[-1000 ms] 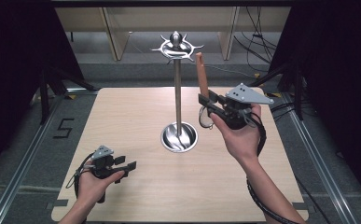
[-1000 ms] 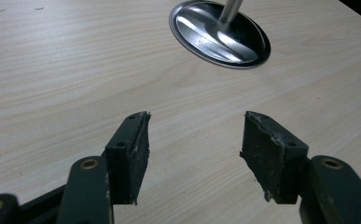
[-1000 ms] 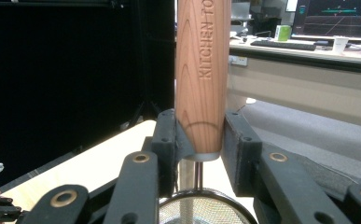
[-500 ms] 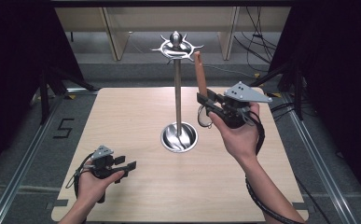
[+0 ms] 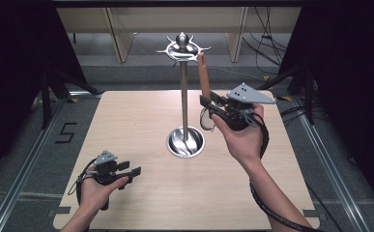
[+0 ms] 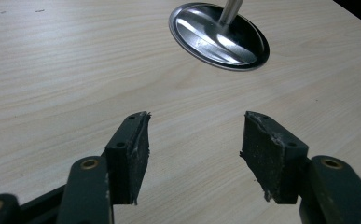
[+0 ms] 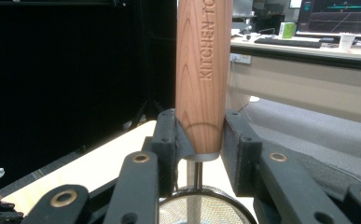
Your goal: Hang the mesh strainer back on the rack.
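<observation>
A tall metal stand (image 5: 184, 96) rises from a round dish base (image 5: 185, 141) at the table's middle, with a ring of hooks (image 5: 183, 47) at its top. My right gripper (image 5: 208, 102) is raised to the right of the pole and is shut on the lower end of an upright wooden handle (image 5: 203, 75). In the right gripper view the handle (image 7: 203, 70) stands between the pads (image 7: 167, 140), and a round mesh strainer head (image 7: 201, 207) hangs below it. The handle's top is just right of the hooks. My left gripper (image 5: 135, 173) rests low at the front left, open and holding nothing (image 6: 194, 140).
The light wooden table (image 5: 126, 125) carries the stand. The stand's shiny base (image 6: 218, 37) lies ahead of the left gripper's jaws. Black curtains flank the table, with shelving and cables behind it. A desk with monitors (image 7: 336, 18) sits far off.
</observation>
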Motion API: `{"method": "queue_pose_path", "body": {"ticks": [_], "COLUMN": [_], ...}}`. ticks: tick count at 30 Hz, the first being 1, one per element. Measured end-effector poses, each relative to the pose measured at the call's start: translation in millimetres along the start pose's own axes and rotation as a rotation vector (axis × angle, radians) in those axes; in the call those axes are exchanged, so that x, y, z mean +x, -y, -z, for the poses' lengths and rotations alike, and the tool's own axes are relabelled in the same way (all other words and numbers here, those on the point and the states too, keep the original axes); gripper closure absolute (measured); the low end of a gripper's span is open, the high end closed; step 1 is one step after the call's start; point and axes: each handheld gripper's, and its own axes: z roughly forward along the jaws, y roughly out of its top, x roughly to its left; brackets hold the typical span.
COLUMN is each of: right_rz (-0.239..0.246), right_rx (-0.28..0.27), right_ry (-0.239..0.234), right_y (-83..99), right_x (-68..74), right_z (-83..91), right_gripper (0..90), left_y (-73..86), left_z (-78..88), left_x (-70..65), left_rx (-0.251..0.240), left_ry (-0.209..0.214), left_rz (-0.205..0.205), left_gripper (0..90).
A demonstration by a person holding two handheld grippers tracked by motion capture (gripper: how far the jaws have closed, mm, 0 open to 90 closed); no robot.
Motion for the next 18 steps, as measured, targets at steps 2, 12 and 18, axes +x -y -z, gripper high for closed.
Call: {"method": "queue_pose_path", "body": {"ticks": [2, 12, 18], "right_rz": [-0.046, -0.042, -0.049], "right_rx": [0.019, 0.033, 0.042], "right_ry": [-0.001, 0.007, 0.004], "right_y": [0.9, 5.8, 12.6], "right_x": [3.2, 2.3, 5.5], "right_z": [-1.1, -13.2, -18.3], "right_gripper": [69.6, 69.4, 58.8], "left_y": [0.0, -0.2, -0.2], "left_z": [-0.1, 0.4, 1.2], "left_x": [-0.3, 0.0, 0.9], "left_rx": [-0.004, -0.002, -0.007], "left_ry": [0.002, 0.002, 0.003], "left_rz": [0.005, 0.002, 0.000], "left_gripper": [40.6, 40.6, 40.6]}}
